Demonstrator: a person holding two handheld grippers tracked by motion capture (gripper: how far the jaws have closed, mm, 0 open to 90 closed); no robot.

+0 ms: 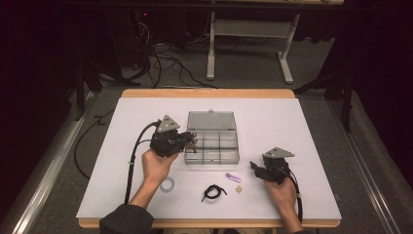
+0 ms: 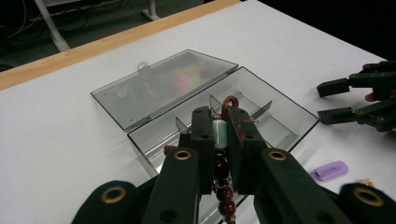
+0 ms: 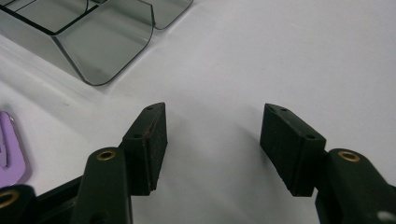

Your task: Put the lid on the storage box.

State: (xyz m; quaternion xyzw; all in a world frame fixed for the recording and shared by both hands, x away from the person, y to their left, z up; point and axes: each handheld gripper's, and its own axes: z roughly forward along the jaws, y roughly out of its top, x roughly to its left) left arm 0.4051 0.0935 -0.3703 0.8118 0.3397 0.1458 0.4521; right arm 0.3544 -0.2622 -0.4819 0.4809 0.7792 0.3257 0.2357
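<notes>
We work on a white mat [image 1: 292,122] over a wooden table [image 1: 204,92], dark floor and cables beyond at 12 o'clock. Our left gripper [image 2: 219,133] pinches a bead bracelet [image 2: 223,179] above the open box [image 1: 213,139] at center. Our right gripper [image 3: 212,140], jaws wide and empty, rests at 4 o'clock with bare mat around it.

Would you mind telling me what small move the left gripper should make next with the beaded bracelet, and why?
Probably a short lowering into the compartment below, then opening. The left gripper is shut on the beaded bracelet, which hangs over the near-left end of the open clear box. The beads look above the dividers, not yet resting inside. The right gripper stands open on the table, clear of the box.
</notes>
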